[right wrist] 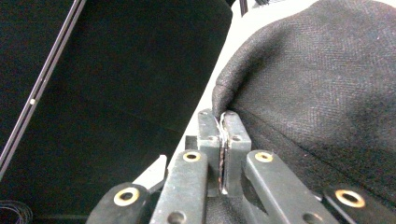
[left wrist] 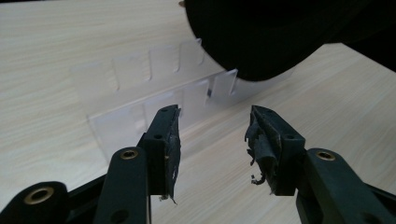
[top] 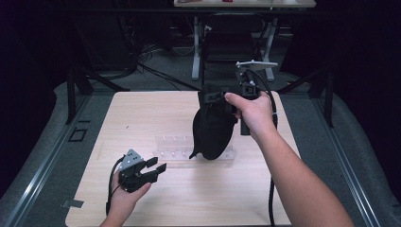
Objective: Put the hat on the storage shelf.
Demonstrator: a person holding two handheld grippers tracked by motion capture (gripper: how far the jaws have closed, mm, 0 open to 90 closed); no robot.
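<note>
Now, cap: black cap (top: 213, 130) hangs above a clear rack (top: 175, 147) on the desk (top: 142, 113).
Right gripper (top: 213, 97): jaws clamped on the cap's edge.
Left gripper (top: 158, 165): jaws apart, empty, near the rack.

This looks like a lab or recording studio: a pale wooden bench (top: 156, 113) stands alone on grey floor, black stands (top: 75, 85) flank it left and right, cables (top: 142, 66) trail across the floor, and a white desk (top: 246, 4) sits far behind.
</note>
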